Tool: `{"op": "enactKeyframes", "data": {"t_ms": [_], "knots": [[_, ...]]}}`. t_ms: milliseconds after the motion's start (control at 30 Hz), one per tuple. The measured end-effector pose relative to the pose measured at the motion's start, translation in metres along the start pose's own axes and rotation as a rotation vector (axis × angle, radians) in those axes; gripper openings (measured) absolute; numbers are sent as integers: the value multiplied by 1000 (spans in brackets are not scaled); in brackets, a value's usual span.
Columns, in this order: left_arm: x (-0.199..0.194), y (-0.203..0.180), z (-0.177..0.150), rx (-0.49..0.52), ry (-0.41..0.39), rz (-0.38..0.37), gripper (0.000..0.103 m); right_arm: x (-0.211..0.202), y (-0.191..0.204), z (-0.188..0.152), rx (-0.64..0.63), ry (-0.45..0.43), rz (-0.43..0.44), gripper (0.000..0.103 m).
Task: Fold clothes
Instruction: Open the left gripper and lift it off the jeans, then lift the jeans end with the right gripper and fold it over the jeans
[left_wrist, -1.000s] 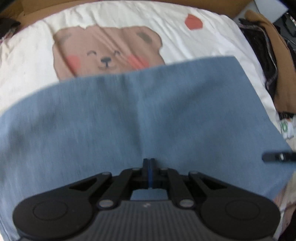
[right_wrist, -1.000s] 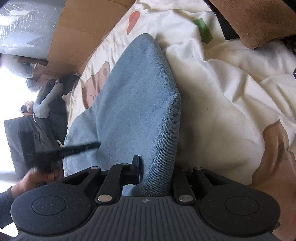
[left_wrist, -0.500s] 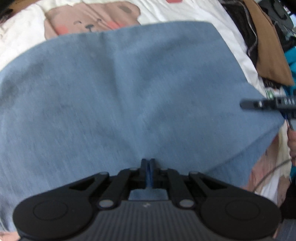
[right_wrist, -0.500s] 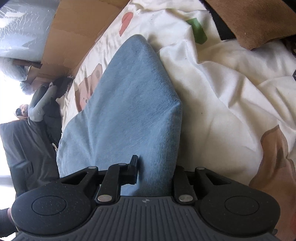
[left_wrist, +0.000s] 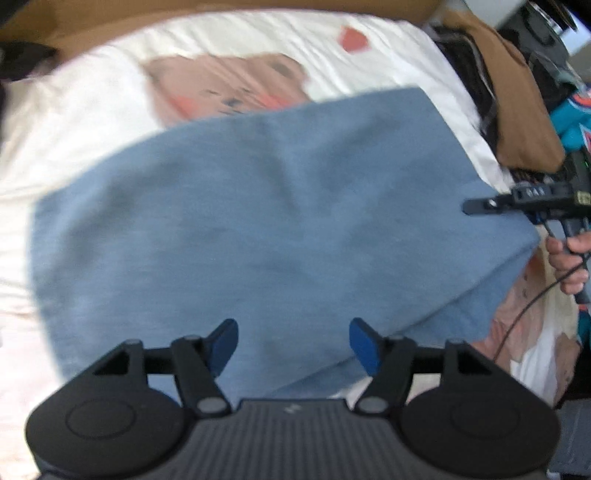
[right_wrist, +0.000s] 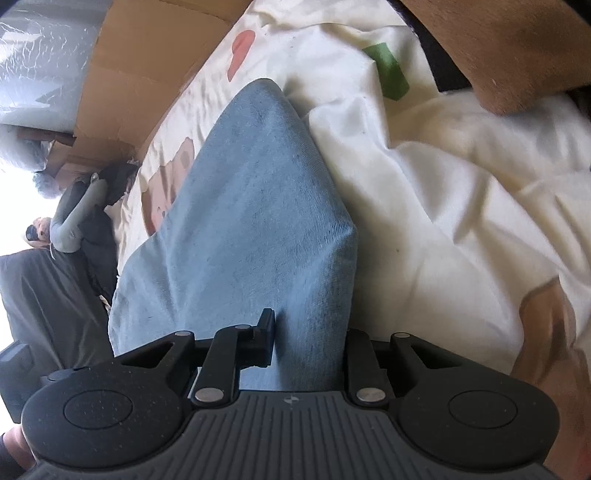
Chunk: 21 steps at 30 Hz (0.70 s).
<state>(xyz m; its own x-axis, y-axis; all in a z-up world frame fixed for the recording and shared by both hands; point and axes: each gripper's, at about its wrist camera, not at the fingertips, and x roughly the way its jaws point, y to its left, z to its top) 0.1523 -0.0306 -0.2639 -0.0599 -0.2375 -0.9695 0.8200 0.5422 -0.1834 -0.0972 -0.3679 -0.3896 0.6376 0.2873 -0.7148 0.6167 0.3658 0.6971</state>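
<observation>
step: fold release | left claw (left_wrist: 293, 345) wide, jaws just opened, nothing pinched | right claw (right_wrist: 308, 339) narrow — gripped blue garment (left_wrist: 258, 221) corner | garment mid-frame on bed sheet (left_wrist: 74, 122) | tip: keep fold edges matched — right releases once cloth settles

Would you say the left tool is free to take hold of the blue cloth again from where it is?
Probably yes: the left tool has just been opening, with nothing between its fingers, and the blue cloth lies uncovered right below it.
</observation>
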Motion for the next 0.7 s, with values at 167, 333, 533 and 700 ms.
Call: {"op": "enactKeyframes", "data": {"t_ms": [167,333,533,700], "knots": [[-21,48,-19,-126,-60,50,76,3,4,7,-20,-8,-18,21],[-28,84,-45,-258,-101,75,78,11,2,12,-19,0,-19,21],[-23,118,-72,-405,-167,63,77,8,11,14,-80,9,-46,11],[-15,132,-83,-453,-198,30,69,-11,49,15,-181,13,-96,7]]}}
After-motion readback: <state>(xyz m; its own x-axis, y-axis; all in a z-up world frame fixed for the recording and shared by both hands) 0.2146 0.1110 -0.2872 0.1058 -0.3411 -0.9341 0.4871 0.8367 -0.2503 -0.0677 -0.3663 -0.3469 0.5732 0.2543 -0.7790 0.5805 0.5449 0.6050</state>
